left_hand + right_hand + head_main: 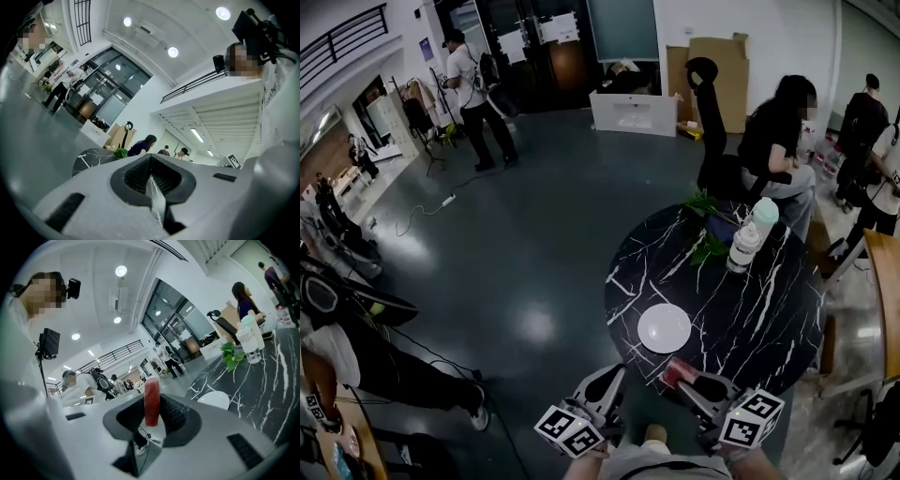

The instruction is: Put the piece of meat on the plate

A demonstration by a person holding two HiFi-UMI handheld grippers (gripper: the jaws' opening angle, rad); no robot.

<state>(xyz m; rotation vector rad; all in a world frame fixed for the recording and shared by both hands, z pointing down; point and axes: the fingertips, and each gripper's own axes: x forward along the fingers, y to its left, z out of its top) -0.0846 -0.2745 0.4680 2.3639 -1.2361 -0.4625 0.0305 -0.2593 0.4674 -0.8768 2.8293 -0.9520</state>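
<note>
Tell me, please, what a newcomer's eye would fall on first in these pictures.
The red piece of meat clamped upright in the right gripper stands out first. Next comes the empty white plate, near the person's edge of the round black marble table, just ahead of that gripper.

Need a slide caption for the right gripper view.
Right gripper grips the red meat; white plate ahead on the marble table.

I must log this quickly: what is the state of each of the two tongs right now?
Left tongs: closed, with nothing between them.
Right tongs: closed on the red, oblong piece of meat.
</note>
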